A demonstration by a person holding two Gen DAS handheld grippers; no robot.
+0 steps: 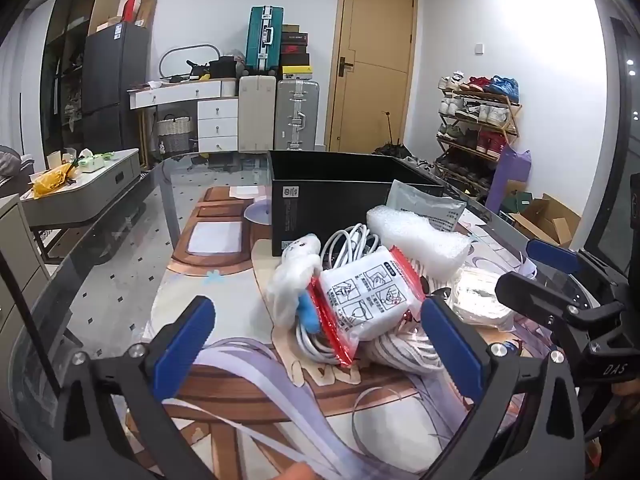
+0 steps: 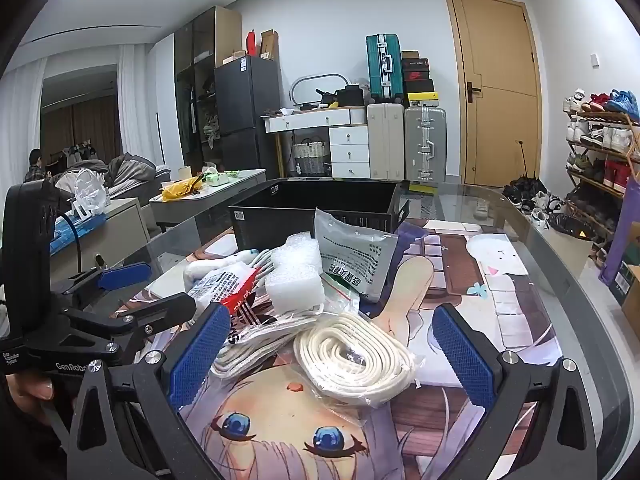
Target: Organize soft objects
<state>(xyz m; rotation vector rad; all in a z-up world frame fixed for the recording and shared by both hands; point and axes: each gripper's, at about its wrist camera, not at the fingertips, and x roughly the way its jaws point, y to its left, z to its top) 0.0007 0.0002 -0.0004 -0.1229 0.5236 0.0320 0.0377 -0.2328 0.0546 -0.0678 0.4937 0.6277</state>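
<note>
Black left claw [image 1: 318, 346] and right claw [image 2: 328, 354], blue textured pads, silver screws.

- Glass table [image 2: 472, 204], curved rim, filling the lower frame.
- Under the pile, printed anime mat [image 2: 452, 276].
- Centre back, open black box [image 2: 304, 216] sitting on the mat.
- In front, heaped: foam block [image 2: 294, 276], grey pouch [image 2: 356, 258], bagged white cord [image 2: 354, 356], red-edged packet [image 1: 368, 300].

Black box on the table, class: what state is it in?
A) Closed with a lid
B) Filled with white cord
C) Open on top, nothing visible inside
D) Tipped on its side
C: the black box stands upright with its top open, and the soft items, such as the bagged white cord, lie outside it.
</note>
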